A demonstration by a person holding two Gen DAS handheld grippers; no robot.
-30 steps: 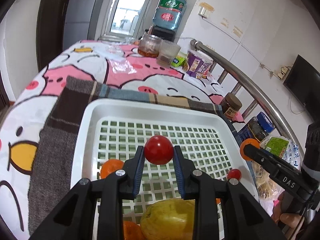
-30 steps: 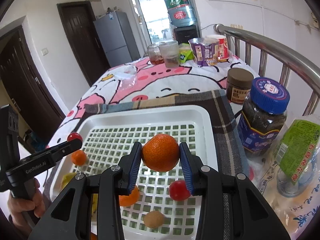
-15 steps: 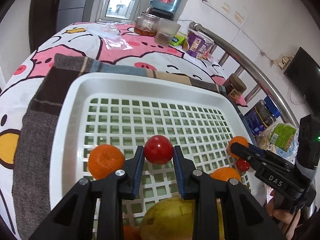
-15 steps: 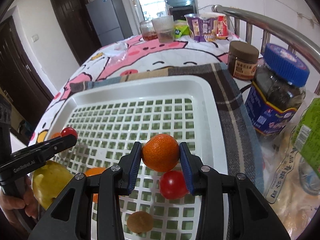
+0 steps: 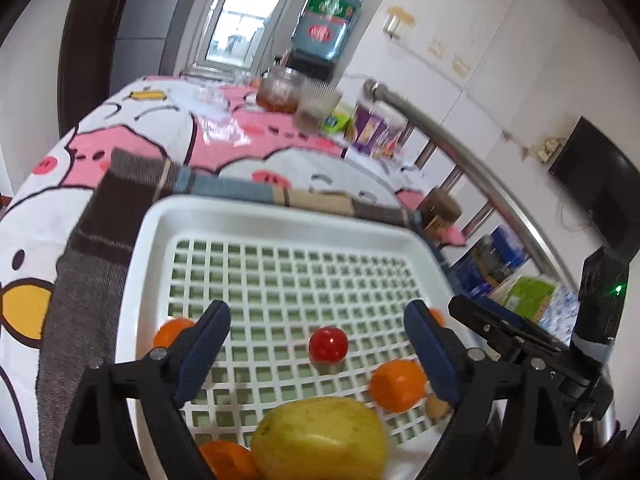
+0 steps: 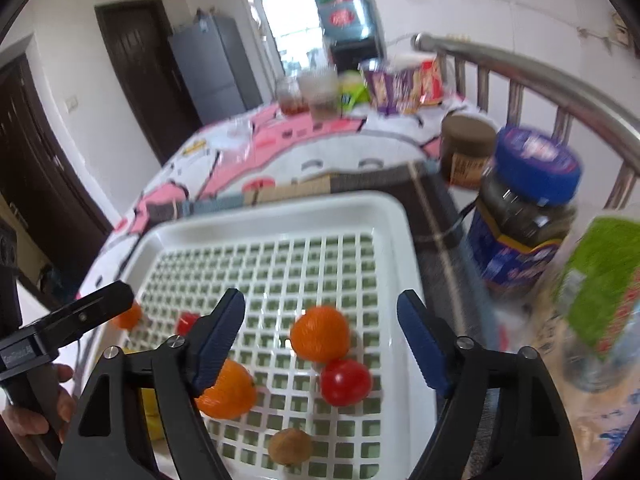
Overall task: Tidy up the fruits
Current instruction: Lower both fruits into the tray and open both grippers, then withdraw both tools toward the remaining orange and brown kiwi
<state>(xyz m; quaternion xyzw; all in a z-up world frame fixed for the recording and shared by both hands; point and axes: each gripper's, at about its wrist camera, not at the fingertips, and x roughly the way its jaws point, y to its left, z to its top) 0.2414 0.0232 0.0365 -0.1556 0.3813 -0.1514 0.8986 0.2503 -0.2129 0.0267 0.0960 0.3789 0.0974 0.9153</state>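
A white slatted tray (image 5: 280, 208) (image 6: 280, 208) lies on a plaid cloth. My left gripper (image 5: 316, 332) is opening; a small red tomato (image 5: 328, 345) sits loose on the grid between its blue pads, touching neither. My right gripper (image 6: 320, 320) is opening too, with an orange mandarin (image 6: 320, 334) free on the tray between its jaws. Beside that mandarin lie a second red tomato (image 6: 346, 382), another mandarin (image 6: 228, 390) and a brown nut (image 6: 289, 446). A yellow pear (image 5: 320, 440) and more mandarins (image 5: 396, 384) fill the near end.
A blue-lidded jar (image 6: 524, 216), a brown-lidded jar (image 6: 466, 152) and a green packet (image 6: 600, 280) stand right of the tray. A steel rail (image 5: 460, 152) runs along that side. Jars, cups and snack packs (image 5: 316, 104) crowd the far end of the pink cartoon tablecloth (image 5: 120, 140).
Both grippers have spread their jaws and let go: the red tomato and the mandarin now rest on the tray grid instead of being clamped. Both views have pulled back slightly.
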